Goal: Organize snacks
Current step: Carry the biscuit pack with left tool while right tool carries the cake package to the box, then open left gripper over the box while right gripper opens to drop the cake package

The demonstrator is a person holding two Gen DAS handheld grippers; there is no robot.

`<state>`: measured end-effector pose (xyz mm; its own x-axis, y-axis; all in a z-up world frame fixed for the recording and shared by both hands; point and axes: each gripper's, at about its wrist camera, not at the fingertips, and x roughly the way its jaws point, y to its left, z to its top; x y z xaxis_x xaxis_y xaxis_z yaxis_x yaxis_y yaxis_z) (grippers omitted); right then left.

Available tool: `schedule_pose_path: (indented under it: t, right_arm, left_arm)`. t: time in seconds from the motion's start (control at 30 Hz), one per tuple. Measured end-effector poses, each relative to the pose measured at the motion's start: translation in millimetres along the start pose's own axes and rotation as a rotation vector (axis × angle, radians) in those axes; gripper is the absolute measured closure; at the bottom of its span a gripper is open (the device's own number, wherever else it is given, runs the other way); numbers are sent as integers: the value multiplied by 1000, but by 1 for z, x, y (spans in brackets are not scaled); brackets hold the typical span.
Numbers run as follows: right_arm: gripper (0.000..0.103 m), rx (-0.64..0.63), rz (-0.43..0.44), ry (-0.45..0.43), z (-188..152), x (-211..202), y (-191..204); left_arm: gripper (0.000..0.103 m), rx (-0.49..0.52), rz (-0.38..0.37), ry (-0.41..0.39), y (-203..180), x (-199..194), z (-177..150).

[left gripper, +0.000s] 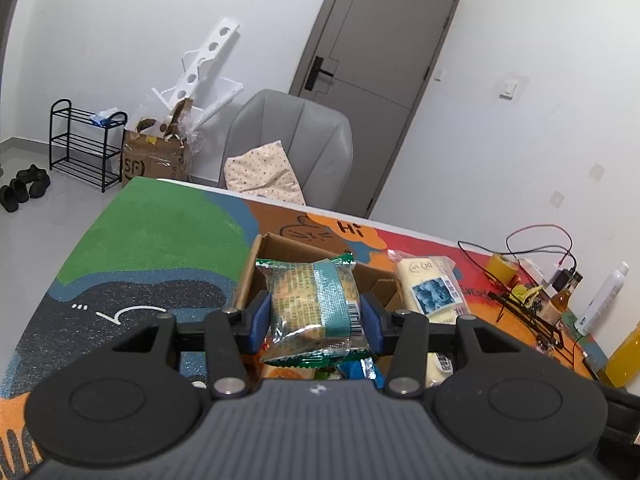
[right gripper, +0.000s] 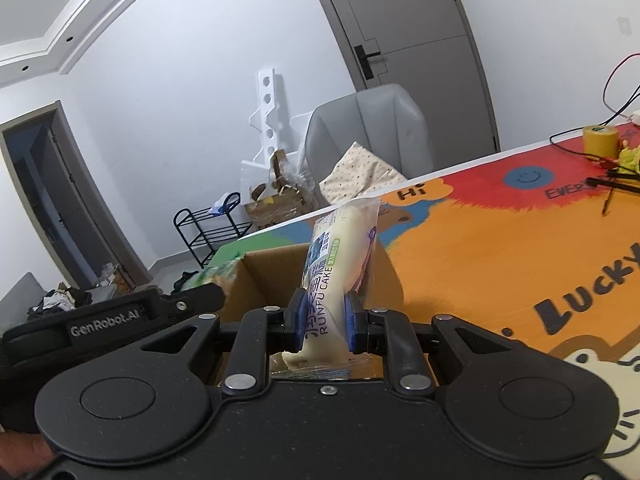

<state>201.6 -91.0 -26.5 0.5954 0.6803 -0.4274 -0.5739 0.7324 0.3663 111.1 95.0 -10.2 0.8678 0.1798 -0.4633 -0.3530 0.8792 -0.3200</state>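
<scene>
White walls, a grey door and a padded grey chair stand behind a bench covered by a grainy, brightly printed mat. Left claw is clamped by its blue pads on a crinkly green-and-silver snack packet, a flat pillow shape with sawtooth end seals, held over the open brown cardboard box. Right claw pinches the lower half of a long, soft, pale cake roll in clear film printed RUNFU CAKE, its top leaning away above the same box, whose matt corrugated walls and upright flaps rise just under the wrapper. In the left view that roll lies just right of the packet, past the box's right wall, and more wrappers, orange and blue, show below the packet, too hidden to name. Seen from the right, the other claw's black body sits close by the box's left wall, so the two tools are near each other over the opening. Toward the bench's left edge the mat lies bare in green and dark blue; toward its right edge stand a yellow tape roll, red and black wires, a small brown bottle and a white spray bottle. Beyond the far edge are a black wire rack and a torn carton on the floor.
</scene>
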Motion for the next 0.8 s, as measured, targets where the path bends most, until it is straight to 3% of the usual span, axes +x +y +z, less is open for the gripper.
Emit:
schedule_pose_path:
  t: [0.13,0.23,0.33,0.53,0.8]
  right_arm:
    - [85,15,30,27,0,10,1]
    - [76,11,49,21,1,12,4]
    - [75,17,52,19,2,10,4]
    - [75,34,38,23,1,4,-1]
    - [68,32,13,23,2,-13,-11]
  left_arm:
    - [51,2,-2,25,2,8,-1]
    - [47,-3,7,22,5,9,1]
    - [42,-9,23,18,9,8,2]
    - [27,-11,45,18,9,7,1]
    - [18,1,49,24,2,1,-1]
